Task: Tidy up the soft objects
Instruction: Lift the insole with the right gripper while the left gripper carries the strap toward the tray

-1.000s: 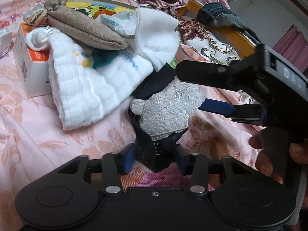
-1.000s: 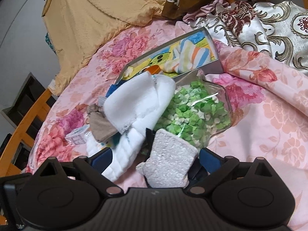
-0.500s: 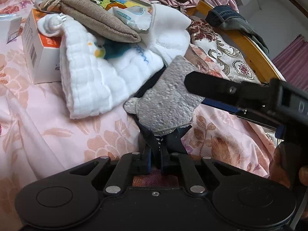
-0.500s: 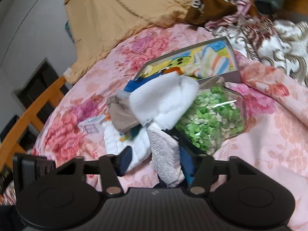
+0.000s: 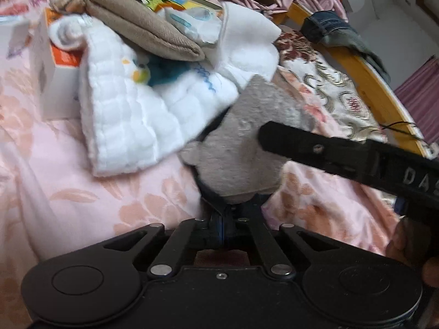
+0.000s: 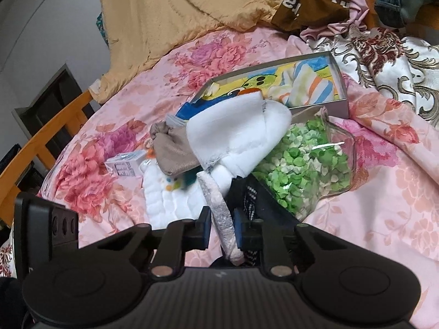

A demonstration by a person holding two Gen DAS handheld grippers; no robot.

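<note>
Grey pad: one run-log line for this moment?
left gripper: shut on dark strap | right gripper: closing on grey pad | white cloths: piled behind

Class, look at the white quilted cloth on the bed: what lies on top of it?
A tan drawstring pouch and a folded white cloth lie across the white quilted cloth. They cover its far part, so what else rests there cannot be seen.

1. Grey textured mitt point(image 5: 241, 148), lifted off the pink bedspread, edge-on in the right wrist view
2. White quilted cloth point(image 5: 131, 126), lying flat
3. Tan drawstring pouch point(image 5: 142, 33) on top
4. White folded fleece point(image 6: 233, 126)
</note>
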